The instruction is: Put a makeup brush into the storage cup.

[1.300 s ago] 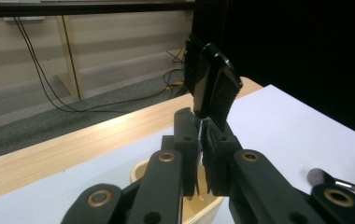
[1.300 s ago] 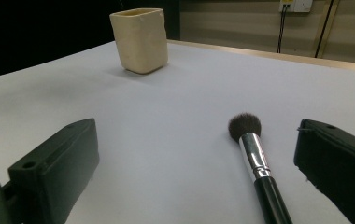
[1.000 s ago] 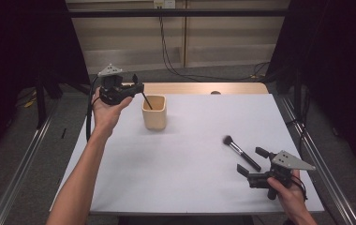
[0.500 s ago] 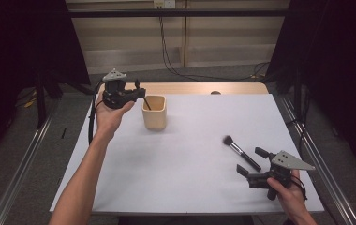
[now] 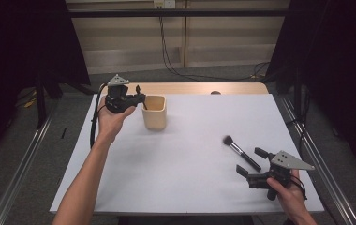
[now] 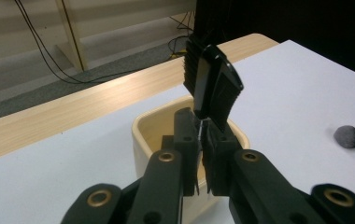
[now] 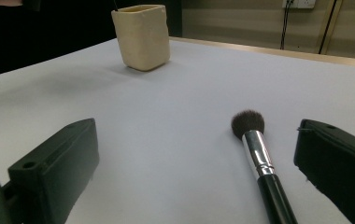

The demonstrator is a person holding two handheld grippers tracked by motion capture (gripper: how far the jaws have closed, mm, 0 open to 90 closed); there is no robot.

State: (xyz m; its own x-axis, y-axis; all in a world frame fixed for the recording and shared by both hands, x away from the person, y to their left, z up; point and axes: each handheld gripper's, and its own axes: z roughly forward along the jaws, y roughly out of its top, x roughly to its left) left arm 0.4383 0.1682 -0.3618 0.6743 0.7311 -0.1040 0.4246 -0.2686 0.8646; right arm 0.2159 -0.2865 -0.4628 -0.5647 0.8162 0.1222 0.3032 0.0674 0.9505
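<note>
The left gripper point(image 6: 202, 140) was clenched on a small black brush point(image 6: 211, 86). The brush had a flat, glossy black plastic back and a dense row of short black bristles along one edge. It stood tilted above the jaw tips, directly over the open mouth of the cup point(image 6: 166, 128). The part pinched between the jaws was hidden by the pads. In the high view the left gripper point(image 5: 136, 98) was just beside the cup point(image 5: 154, 112), on its left, with the brush point(image 5: 138, 89) rising above the cup's near rim.

The cup was a cream-coloured container with rounded corners, a thick rim and plain walls. It stood upright on the white surface point(image 5: 185, 178).

A second brush, the makeup brush point(image 7: 259, 158), lay flat on the surface, well apart from the cup and to its right. It had a rounded dark tuft, a bright metal ferrule and a glossy black handle. In the right gripper view it lay between the two jaws without touching either.

The right gripper point(image 5: 252, 161) was released, with its jaws spread wide, and rested low on the surface far from the cup, the handle end of the makeup brush point(image 5: 241, 152) pointing between its jaws.

No brand, label or writing was legible on the cup, on either brush or on the grippers.
</note>
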